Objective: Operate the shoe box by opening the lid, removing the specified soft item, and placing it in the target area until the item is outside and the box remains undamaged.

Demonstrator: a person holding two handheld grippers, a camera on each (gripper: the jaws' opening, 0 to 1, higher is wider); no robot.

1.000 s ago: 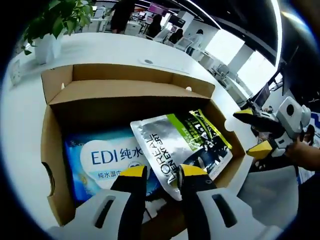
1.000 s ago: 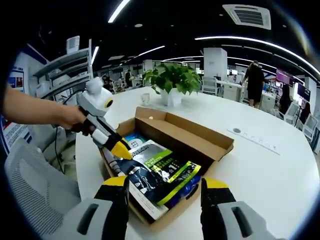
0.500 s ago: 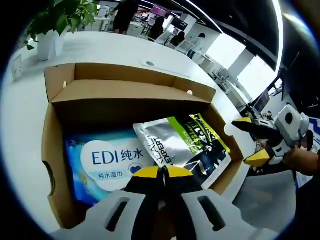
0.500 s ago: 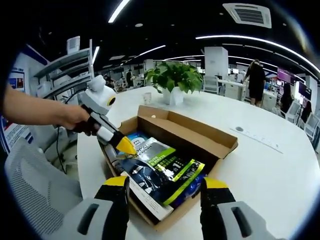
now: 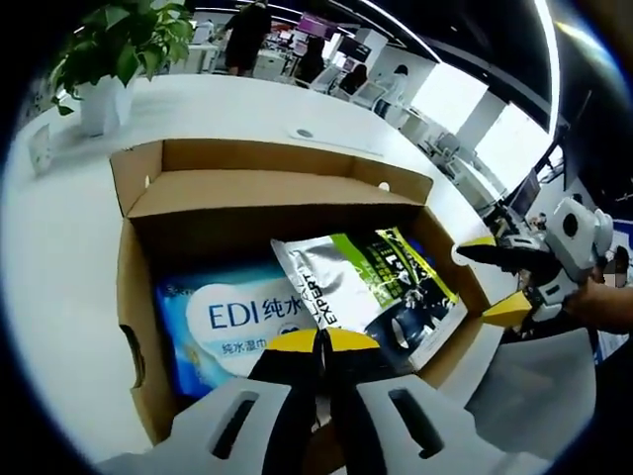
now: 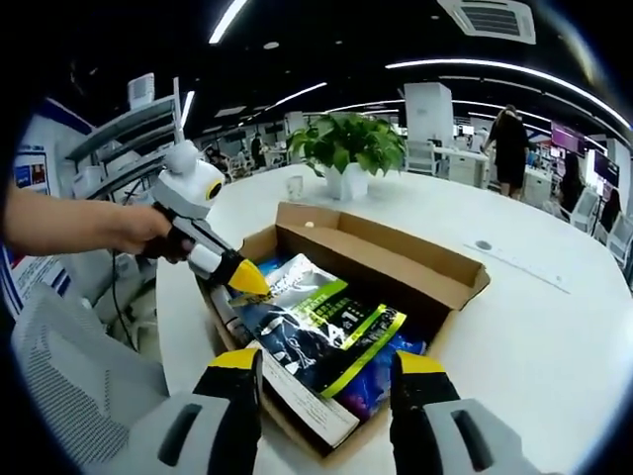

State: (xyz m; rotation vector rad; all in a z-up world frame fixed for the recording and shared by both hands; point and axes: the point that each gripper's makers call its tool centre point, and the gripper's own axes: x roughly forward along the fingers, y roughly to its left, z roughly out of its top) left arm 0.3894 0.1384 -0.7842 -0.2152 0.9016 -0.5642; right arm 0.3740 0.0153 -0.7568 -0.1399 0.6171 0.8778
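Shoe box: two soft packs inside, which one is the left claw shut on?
The silver-and-green pouch: the left claw pinches its near corner. It lies on top of the blue wet-wipes pack, which lies flat in the shoe box.

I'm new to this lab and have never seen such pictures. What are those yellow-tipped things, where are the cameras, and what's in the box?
A person holds a hand-held claw in each hand; a fisheye camera rides on each. The left gripper view looks along the left claw, shut on the edge of a silver-and-green pouch. The right gripper view looks along the right claw, open and holding nothing, and shows the left one from outside. An open cardboard shoe box on a white table holds the pouch and a blue wet-wipes pack. A potted plant stands behind.
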